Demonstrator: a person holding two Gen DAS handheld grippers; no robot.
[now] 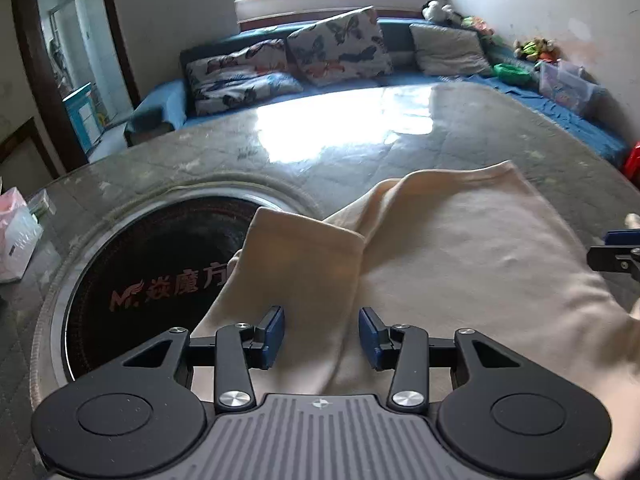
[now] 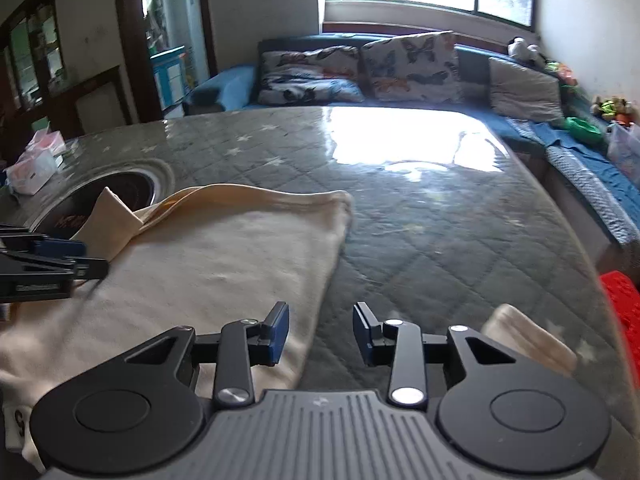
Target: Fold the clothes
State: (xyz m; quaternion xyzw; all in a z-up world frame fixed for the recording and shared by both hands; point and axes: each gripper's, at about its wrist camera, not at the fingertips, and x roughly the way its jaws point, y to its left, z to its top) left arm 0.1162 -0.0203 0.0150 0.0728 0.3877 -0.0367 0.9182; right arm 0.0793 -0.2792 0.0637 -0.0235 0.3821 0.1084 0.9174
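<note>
A cream garment (image 1: 460, 264) lies flat on the grey quilted table (image 1: 320, 148), with one sleeve (image 1: 296, 264) folded across it near the left side. My left gripper (image 1: 322, 336) hovers open over that sleeve, nothing between its blue pads. In the right wrist view the same cream garment (image 2: 208, 268) spreads to the left, and my right gripper (image 2: 320, 332) stands open above its right edge. A second cream sleeve end (image 2: 528, 340) pokes out behind the right finger. The left gripper (image 2: 52, 264) shows at the left edge of that view.
A round dark burner (image 1: 160, 280) with red lettering is set into the table, partly under the sleeve. A white packet (image 1: 16, 240) sits at the table's left edge. A blue sofa (image 1: 400, 76) with butterfly cushions lies beyond, and a red object (image 2: 624, 312) at the right.
</note>
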